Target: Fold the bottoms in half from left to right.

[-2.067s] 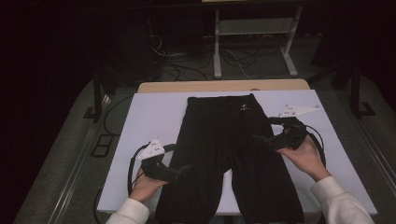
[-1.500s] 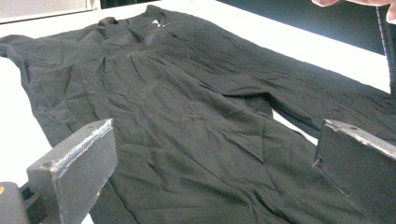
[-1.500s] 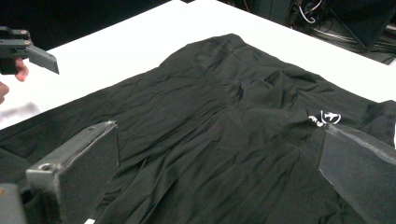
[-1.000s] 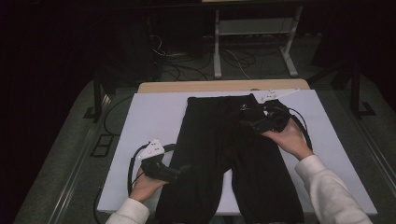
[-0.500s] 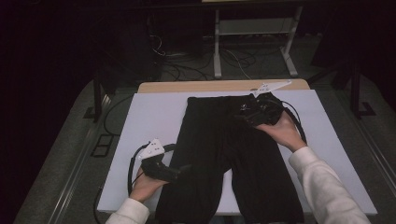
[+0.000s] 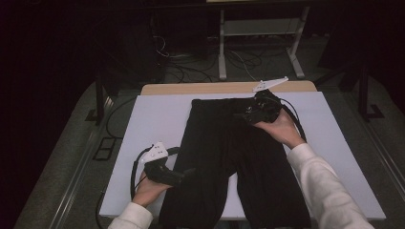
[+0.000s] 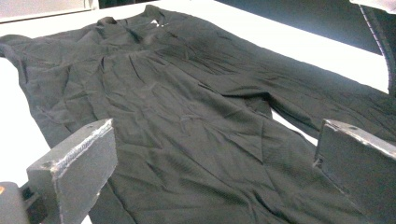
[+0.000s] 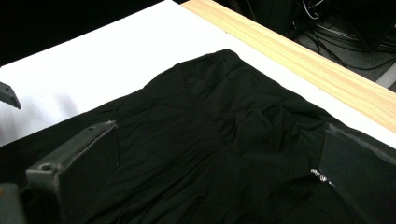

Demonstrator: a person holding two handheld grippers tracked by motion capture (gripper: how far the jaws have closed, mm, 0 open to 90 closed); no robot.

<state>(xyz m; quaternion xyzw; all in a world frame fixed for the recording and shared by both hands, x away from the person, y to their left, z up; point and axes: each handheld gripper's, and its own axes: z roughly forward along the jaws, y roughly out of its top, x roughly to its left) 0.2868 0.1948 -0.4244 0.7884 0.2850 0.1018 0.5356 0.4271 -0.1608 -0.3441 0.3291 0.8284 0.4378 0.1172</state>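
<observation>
Both forearms wear white sleeves [image 6: 319, 183]. Left gripper [image 6: 184, 174]: black body, grey three-cornered plate, black looping cable. Right gripper [image 6: 241, 116]: black, same plate and cable. Jaws: square black pads with scuffed edges.

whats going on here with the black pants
A person works on a pair of black pants laid flat on a white table, with a hand-held tool in each hand. The left tool sits at the outer edge of one leg, jaws open. The right tool hovers at the waistband end, jaws also open. Neither grips the fabric yet.
</observation>
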